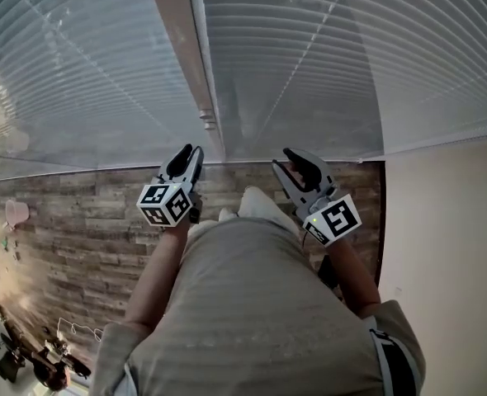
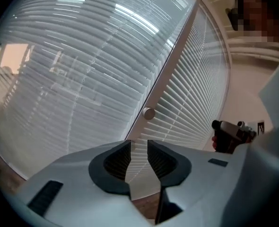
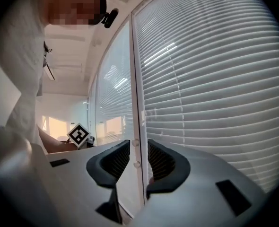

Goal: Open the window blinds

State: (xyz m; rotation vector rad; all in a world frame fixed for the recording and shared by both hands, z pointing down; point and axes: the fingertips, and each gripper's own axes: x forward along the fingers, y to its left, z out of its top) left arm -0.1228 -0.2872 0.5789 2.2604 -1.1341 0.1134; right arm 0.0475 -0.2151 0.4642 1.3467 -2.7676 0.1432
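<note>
Facing the lowered blinds across both window panes, I hold the tongs near their bottom edge. Left tongs and right tongs stand partly open, gripping nothing, flanking the frame post.

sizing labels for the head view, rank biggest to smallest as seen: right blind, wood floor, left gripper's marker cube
1. right blind
2. wood floor
3. marker cube on the left gripper, smallest even though nearest the camera
</note>
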